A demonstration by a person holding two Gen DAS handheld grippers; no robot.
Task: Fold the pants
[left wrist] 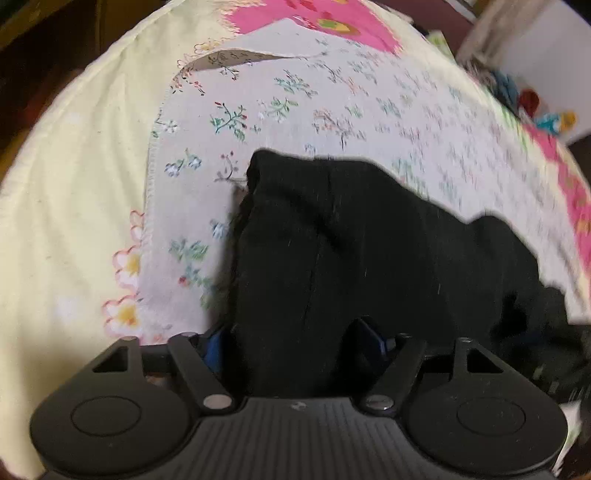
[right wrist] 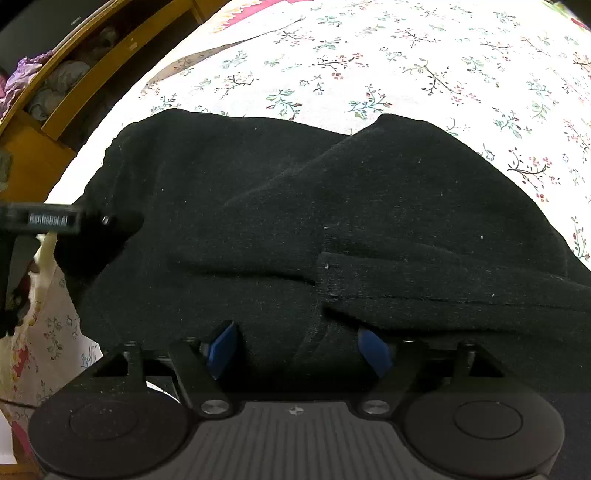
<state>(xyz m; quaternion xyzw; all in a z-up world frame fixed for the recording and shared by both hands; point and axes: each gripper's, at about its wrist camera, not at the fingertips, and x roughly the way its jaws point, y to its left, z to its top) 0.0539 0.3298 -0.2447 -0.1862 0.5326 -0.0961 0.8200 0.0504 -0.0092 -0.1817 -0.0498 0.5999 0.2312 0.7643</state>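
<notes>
The black pants (left wrist: 351, 240) lie bunched on a floral bedsheet (left wrist: 314, 103). My left gripper (left wrist: 291, 343) has black fabric between its blue pads (left wrist: 212, 349) and is shut on it. In the right wrist view the pants (right wrist: 295, 206) fill the middle, with a hemmed edge (right wrist: 424, 291) folded over near the front. My right gripper (right wrist: 297, 349) has pants fabric between its blue pads (right wrist: 221, 349) and is shut on it. The left gripper's black body (right wrist: 66, 221) shows at the left, at the pants' left edge.
The bed carries a pale yellow quilt (left wrist: 74, 184) with pink patches (left wrist: 314, 18). A wooden shelf (right wrist: 74, 74) with bundled cloth stands beyond the bed's left edge. Colourful items (left wrist: 535, 103) lie off the bed at far right.
</notes>
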